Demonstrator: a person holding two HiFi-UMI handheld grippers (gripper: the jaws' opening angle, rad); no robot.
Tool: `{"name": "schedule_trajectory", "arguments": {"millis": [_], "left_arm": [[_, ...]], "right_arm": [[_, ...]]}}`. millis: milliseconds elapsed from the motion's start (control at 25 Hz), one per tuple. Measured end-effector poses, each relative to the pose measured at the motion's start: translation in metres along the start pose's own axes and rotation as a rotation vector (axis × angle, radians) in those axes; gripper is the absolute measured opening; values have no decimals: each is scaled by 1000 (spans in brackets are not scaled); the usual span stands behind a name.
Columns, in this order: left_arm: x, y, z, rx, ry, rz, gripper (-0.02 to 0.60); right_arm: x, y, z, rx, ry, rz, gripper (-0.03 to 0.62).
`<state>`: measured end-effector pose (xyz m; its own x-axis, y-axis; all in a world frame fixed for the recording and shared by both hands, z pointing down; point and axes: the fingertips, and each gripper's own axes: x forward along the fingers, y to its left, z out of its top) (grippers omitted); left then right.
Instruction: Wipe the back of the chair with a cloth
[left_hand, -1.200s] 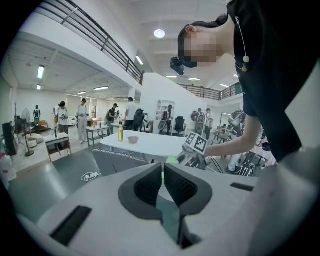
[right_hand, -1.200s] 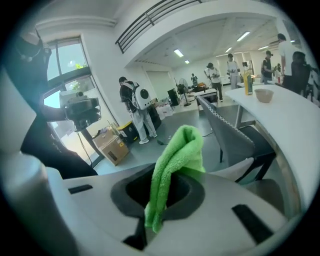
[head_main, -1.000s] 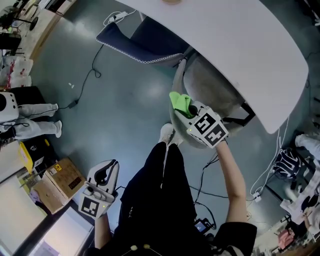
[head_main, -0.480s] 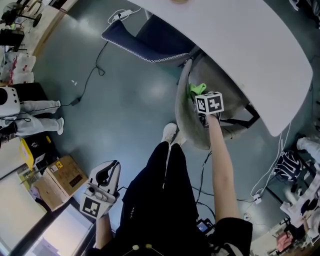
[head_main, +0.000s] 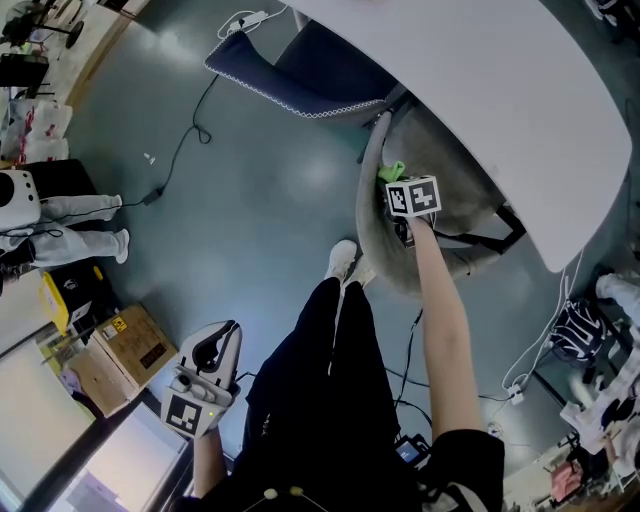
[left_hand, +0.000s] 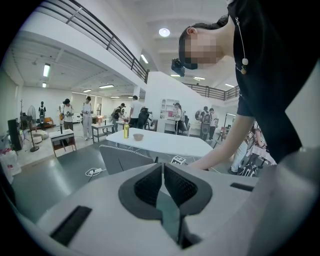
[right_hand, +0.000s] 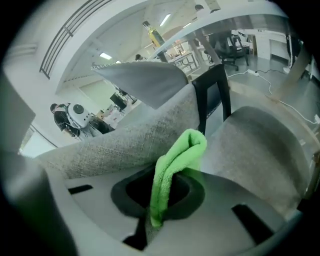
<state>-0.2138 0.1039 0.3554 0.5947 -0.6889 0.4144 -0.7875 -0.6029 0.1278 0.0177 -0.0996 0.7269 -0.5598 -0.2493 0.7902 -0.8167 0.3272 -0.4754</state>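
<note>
Nearest to us, in the head view, the left hand-held gripper (head_main: 212, 352) hangs low beside the person's dark trouser leg (head_main: 315, 400), well apart from the chair. In the left gripper view its two dark pads (left_hand: 149, 186) stand pressed together with nothing between them, so we read this hand-held gripper as closed and empty.

Farther out, the person's right arm (head_main: 440, 320) reaches forward to the right hand-held gripper (head_main: 397, 190), whose marker cube (head_main: 413, 196) faces up. In the right gripper view its jaws are clamped on a bright green cloth (right_hand: 176, 157). The cloth rises from the jaws as a folded loop, and its top lies against the inner face of the grey fabric chair back (right_hand: 120, 145).

From above, we see the cloth as a small green patch just beyond the marker cube, touching the curved rim of the grey chair (head_main: 368, 225). The chair's seat (right_hand: 260, 145) lies to the right of the cloth in the right gripper view.

Beyond the chair, a white desk (head_main: 480, 80) covers part of the seat. A dark blue chair (head_main: 290, 80) stands at the desk's near edge, farther along. A cable (head_main: 185, 140) trails over the grey floor (head_main: 240, 210), and a cardboard box (head_main: 135, 350) sits at the left.
</note>
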Motion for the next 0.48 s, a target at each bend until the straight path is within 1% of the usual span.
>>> {"name": "schedule_trajectory", "arguments": {"millis": [200,280,480], "left_arm": [[0,1,0,-3,-1,0,17],[2,1,0,-1,-2,-3,17],[5,-1,2,0,-4,-8,17]], "right_arm": [[-8,12,13,-3,-49,46,20],[-12,15,17,-5,-64,51,20],[-31,33,29,-66,-114,60,20]]}}
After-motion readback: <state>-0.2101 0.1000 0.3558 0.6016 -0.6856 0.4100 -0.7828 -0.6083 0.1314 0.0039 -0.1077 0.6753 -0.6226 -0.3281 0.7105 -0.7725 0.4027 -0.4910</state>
